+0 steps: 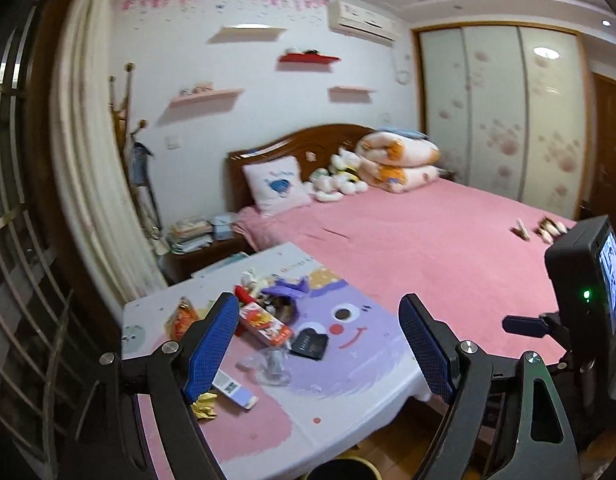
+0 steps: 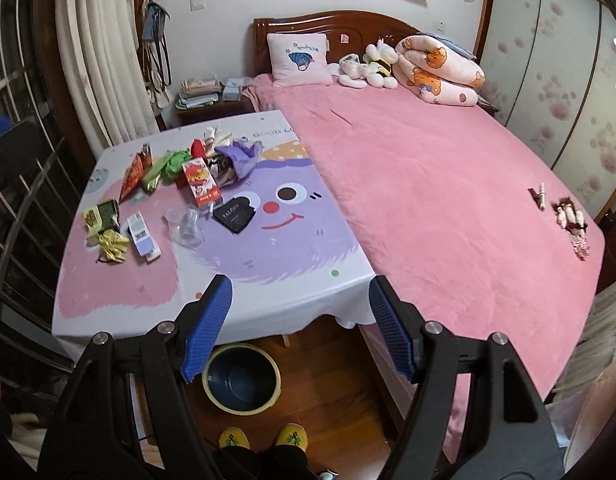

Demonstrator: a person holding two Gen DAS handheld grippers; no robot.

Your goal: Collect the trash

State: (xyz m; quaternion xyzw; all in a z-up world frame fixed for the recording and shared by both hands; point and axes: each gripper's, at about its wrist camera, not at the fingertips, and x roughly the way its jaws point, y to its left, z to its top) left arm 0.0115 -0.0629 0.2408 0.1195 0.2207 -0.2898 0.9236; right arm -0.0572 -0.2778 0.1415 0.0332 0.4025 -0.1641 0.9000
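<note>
Bedroom with a pink-covered bed (image 2: 448, 184) at right and a low table (image 2: 267, 280) under a cartoon-face cloth at left, butted against the bed's side. Trash strewn over the table's far and left parts: red carton (image 2: 201, 184), black sachet (image 2: 232, 214), clear crumpled plastic (image 2: 185, 226), purple wrapper (image 2: 243, 156), green wrapper (image 2: 173, 162), orange snack bags (image 2: 135, 174), yellow crumpled paper (image 2: 112, 245), white and lilac box (image 2: 143, 241), dark green packet (image 2: 103, 216). More small scraps (image 2: 570, 220) far right on the bed, well apart from the table. Dark bin with a pale rim (image 2: 240, 378) on the wood floor just below the table's near edge, seemingly empty, with yellow slippers (image 2: 263, 436) nearer still. Left gripper (image 1: 316, 344) raised over the table's near half, jaws wide, nothing between the blue pads. Right gripper (image 2: 299, 328) above the table's near edge and the bin, jaws fairly wide, likewise empty. Pillow (image 2: 297, 60), plush toys (image 2: 368, 64) and folded quilt (image 2: 440, 68) at the headboard, far side.
</note>
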